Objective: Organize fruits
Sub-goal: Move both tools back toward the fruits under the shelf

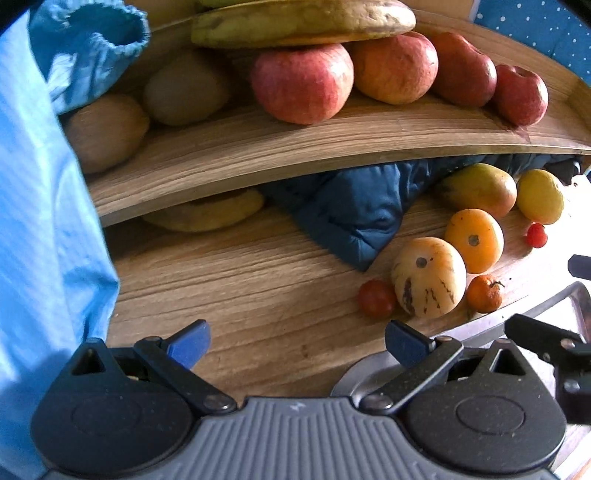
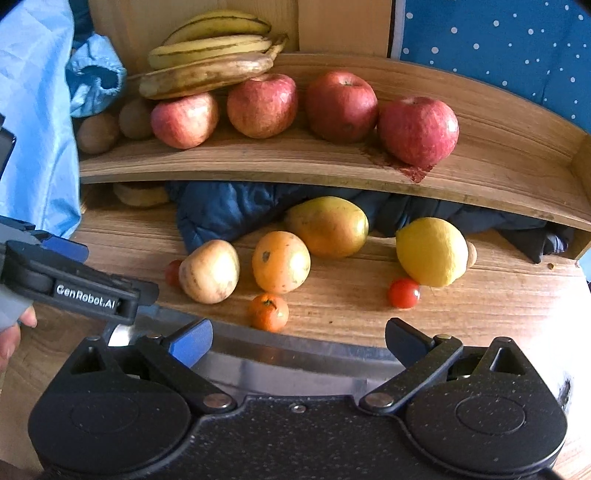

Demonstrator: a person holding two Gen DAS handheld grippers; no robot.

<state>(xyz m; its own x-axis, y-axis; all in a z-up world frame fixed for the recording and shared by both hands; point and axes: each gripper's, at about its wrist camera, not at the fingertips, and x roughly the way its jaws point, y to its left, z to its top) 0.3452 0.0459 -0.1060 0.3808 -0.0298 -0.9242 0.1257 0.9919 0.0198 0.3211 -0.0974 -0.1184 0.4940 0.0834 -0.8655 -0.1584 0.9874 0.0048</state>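
Grippers (image 1: pixel 297 341) (image 2: pixel 299 341) hover level, jaws spread, empty.

Wooden shelf (image 2: pixel 480 147) over wooden tabletop (image 2: pixel 480 314); blue dotted wall (image 2: pixel 498 44) behind

the left gripper (image 1: pixel 297 341) is wide apart over bare wood of the table (image 1: pixel 236 295), nothing between its blue fingertips (image 1: pixel 190 341). on the upper shelf (image 1: pixel 258 155) four red apples (image 1: pixel 303 83) lie in a row under bananas (image 1: pixel 303 20), with two brown kiwis (image 1: pixel 107 131) more to the left. below, near a dark blue cloth (image 1: pixel 351 218), lie a striped pale melon (image 1: pixel 428 277), an orange fruit (image 1: pixel 474 240), a mango (image 1: pixel 480 188), a lemon (image 1: pixel 540 195), a small mandarin (image 1: pixel 484 293) and two cherry tomatoes (image 1: pixel 376 298). a light blue sleeve (image 1: pixel 44 221) fills the left side.
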